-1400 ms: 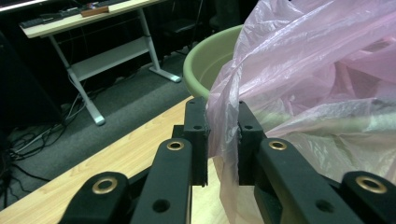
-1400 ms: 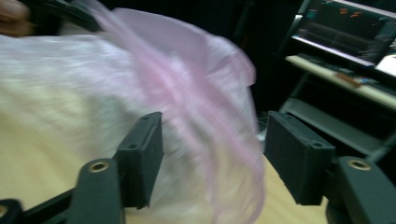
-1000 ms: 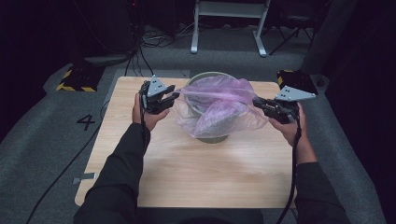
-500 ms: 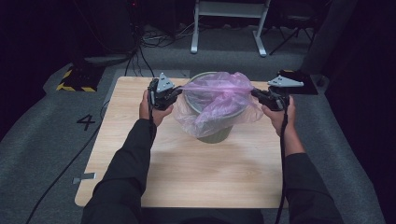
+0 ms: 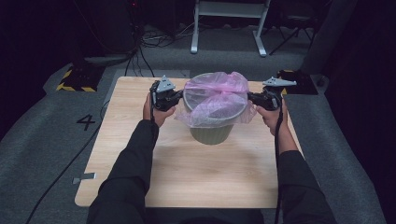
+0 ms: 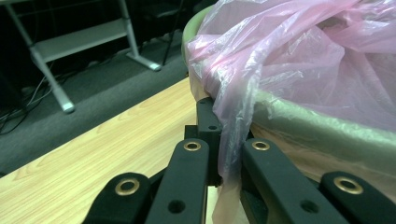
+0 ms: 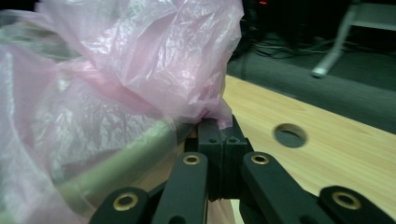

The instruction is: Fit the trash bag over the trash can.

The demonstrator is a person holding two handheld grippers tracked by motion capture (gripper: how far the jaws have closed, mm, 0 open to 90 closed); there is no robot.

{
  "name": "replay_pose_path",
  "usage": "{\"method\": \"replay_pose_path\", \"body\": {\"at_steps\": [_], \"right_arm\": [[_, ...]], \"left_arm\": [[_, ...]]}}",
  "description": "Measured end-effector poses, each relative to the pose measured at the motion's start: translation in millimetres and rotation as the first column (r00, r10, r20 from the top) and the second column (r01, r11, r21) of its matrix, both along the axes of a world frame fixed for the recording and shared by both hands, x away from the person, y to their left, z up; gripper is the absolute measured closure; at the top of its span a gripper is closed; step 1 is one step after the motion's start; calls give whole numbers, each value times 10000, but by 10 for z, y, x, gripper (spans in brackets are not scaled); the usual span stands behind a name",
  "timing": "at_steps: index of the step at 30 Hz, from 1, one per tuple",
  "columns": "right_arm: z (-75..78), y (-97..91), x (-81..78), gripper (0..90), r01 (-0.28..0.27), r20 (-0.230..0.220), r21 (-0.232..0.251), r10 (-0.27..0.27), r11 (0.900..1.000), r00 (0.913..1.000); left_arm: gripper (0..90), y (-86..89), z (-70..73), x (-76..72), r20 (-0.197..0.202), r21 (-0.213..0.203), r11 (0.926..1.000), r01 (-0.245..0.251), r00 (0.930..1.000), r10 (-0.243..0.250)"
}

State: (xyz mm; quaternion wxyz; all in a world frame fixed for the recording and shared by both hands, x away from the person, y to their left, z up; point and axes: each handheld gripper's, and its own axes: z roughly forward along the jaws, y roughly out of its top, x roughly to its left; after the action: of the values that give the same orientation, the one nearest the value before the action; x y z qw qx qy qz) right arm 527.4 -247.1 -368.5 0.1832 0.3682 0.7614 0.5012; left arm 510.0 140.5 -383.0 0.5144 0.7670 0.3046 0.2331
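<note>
High view: the bin (image 5: 211, 132) stands near the desk's (image 5: 187, 182) far edge, midway across, a pink bag (image 5: 215, 95) draped over its rim; the left gripper (image 5: 173, 97) and right gripper (image 5: 252, 98) flank it. Left gripper view: closed jaws pinch a bag fold beside the rim. Right gripper view: closed jaws clamp the bag's edge.
</note>
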Motion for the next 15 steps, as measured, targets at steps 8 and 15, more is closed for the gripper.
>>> {"method": "replay_pose_path", "body": {"at_steps": [8, 15], "right_arm": [[-27, -45, -314, 900, -1343, 244, -1, 1342, 9909, 9906], [12, -48, -497, 900, -1546, 409, -501, 1567, 9867, 9868]], "left_arm": [[898, 108, 12, -345, 222, 273, 9962, 831, 9962, -837], [897, 145, 33, -526, 444, 514, 9954, 814, 9955, -837]]}}
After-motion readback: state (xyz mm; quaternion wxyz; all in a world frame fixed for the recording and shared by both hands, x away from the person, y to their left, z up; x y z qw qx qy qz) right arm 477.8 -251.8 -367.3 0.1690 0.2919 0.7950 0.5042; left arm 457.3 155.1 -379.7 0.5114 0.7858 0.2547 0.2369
